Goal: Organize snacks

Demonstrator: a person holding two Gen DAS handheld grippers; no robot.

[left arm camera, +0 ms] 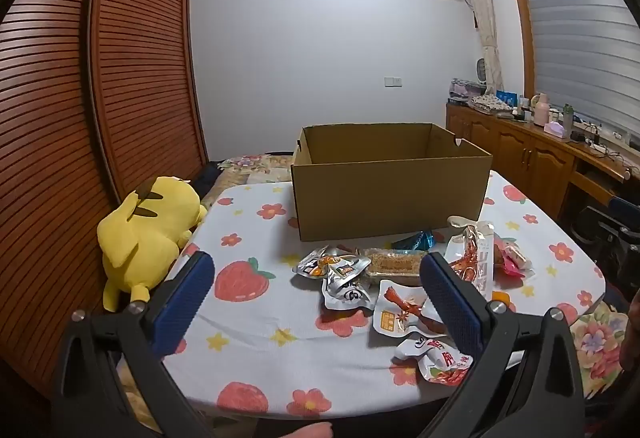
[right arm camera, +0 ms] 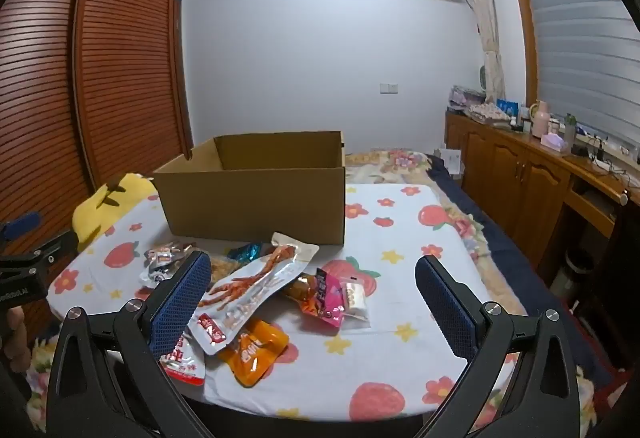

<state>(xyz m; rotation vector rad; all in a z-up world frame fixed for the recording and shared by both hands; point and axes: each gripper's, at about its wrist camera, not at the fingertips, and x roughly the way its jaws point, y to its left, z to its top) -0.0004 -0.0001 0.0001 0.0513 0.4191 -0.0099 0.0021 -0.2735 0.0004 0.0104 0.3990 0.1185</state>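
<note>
The snack packets (right arm camera: 256, 294) lay scattered on the table (left arm camera: 280, 358) just in front of the near wall of an open cardboard box (left arm camera: 390, 193); what could be seen of the box's inside was bare. Among them were a long clear pouch showing chicken feet (right arm camera: 256, 280), an orange pouch (right arm camera: 254, 352), a pink wrapper (right arm camera: 326, 298) and silver packets (left arm camera: 334, 272). Their printing was too small to read. The left gripper (left arm camera: 316, 306) and the right gripper (right arm camera: 314, 308) both hung over the near edge with jaws spread wide, pinching nothing. A yellow plush toy (left arm camera: 148, 234) lay at the table's left edge.
</note>
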